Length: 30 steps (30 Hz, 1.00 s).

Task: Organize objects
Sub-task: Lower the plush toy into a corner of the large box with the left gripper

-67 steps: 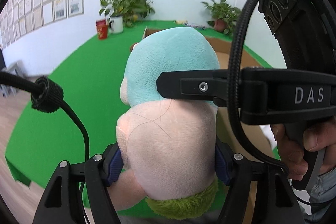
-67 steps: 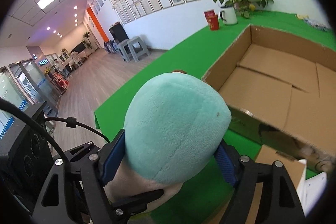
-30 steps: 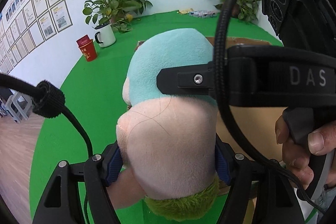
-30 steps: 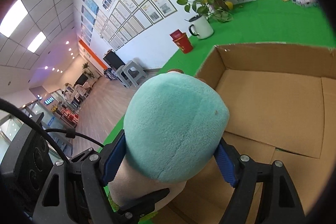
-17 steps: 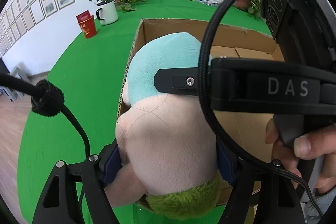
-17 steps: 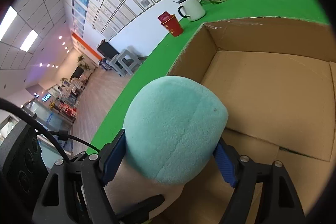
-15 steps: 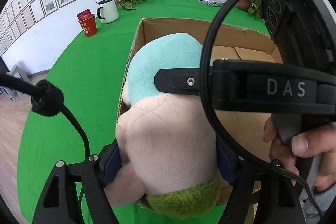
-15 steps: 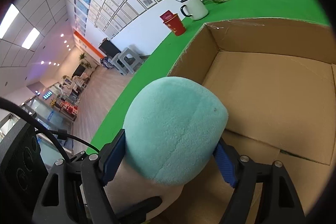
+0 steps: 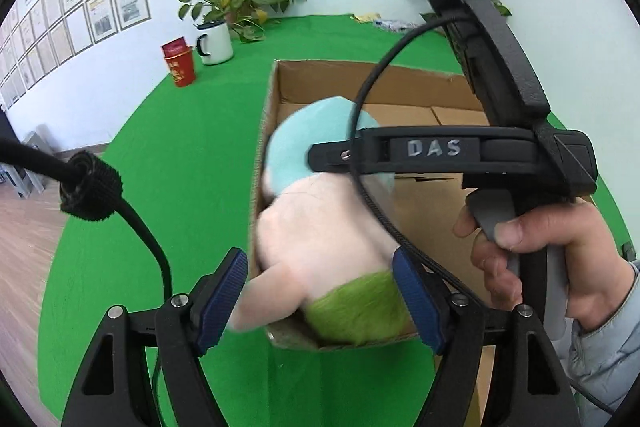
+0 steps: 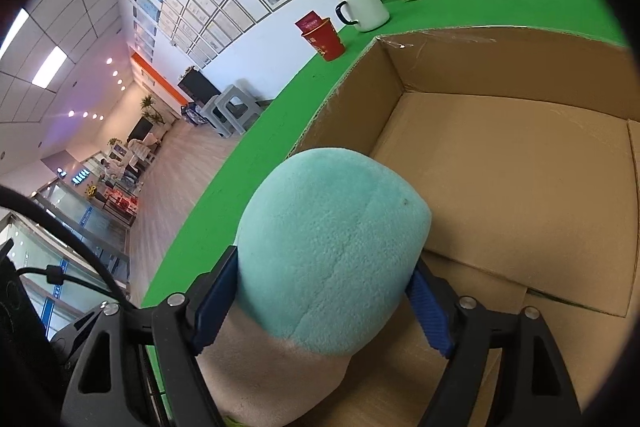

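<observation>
Plush toy axis: the plush toy (image 9: 320,227) lies lengthways away from the left fingers, teal cap far, green furry end near.
Plush toy place: inside the cardboard box (image 9: 276,107), against its left wall, blurred in the left wrist view.
Left gripper: the left gripper (image 9: 320,303) has its blue pads (image 9: 222,297) spread. The toy's green end lies between them, a gap shows at the left pad, and contact at the right pad cannot be told.
Right gripper: the right gripper (image 10: 324,303) holds the teal cap (image 10: 332,259) between both blue pads (image 10: 214,301), which touch its sides. Its jaws have just been opening.
Right hand: the right hand (image 9: 532,251) grips the handle, right of the left fingers.
Beyond the fingers: red cup (image 9: 180,63), white mug (image 9: 214,41), green table cover (image 9: 168,155).
</observation>
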{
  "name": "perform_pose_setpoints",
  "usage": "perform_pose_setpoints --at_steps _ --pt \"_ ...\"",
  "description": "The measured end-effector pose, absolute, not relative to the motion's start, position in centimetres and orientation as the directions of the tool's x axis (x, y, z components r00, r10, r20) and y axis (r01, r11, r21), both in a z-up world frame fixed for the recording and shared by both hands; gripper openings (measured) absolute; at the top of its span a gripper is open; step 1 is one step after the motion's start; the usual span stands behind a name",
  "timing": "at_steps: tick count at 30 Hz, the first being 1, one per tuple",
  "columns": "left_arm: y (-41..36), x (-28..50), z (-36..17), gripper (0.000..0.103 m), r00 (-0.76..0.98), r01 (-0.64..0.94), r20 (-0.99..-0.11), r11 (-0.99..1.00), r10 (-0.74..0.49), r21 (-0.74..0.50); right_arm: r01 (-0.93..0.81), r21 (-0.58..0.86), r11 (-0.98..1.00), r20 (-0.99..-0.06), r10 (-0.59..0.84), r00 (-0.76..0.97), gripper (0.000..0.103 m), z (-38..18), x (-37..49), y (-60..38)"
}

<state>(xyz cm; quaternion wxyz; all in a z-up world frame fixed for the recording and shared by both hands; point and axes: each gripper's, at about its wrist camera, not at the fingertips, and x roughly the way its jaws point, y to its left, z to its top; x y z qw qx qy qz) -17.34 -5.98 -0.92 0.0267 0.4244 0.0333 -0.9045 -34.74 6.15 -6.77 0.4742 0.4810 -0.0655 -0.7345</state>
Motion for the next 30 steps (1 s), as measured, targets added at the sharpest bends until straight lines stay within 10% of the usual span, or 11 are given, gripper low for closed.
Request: perform_pose_setpoints --at_steps 9,20,22,26,30 --pt "-6.7 -17.5 -2.0 0.073 -0.651 0.072 -0.759 -0.993 0.028 -0.097 0.583 0.579 -0.57 -0.607 -0.779 -0.159 0.088 -3.6 -33.5 9.7" --pt "-7.0 -16.7 -1.5 0.038 -0.666 0.114 -0.745 -0.992 -0.036 -0.054 0.603 0.496 -0.625 -0.717 -0.686 -0.122 0.089 -5.9 -31.3 5.1" --pt "-6.2 -16.4 -0.9 0.0 -0.692 0.057 -0.722 -0.997 0.003 -0.058 0.613 0.493 -0.618 -0.705 -0.697 -0.135 0.082 -6.0 -31.3 5.1" --pt "-2.8 -15.7 0.4 0.0 -0.734 0.005 -0.675 -0.995 -0.072 0.1 0.594 0.543 -0.594 -0.655 -0.742 -0.144 0.064 -6.1 -31.9 6.4" --pt "-3.8 -15.4 0.4 0.002 -0.736 0.013 -0.677 -1.0 -0.015 0.009 0.58 0.572 -0.58 -0.638 -0.759 -0.128 0.062 -6.6 -32.3 7.6"
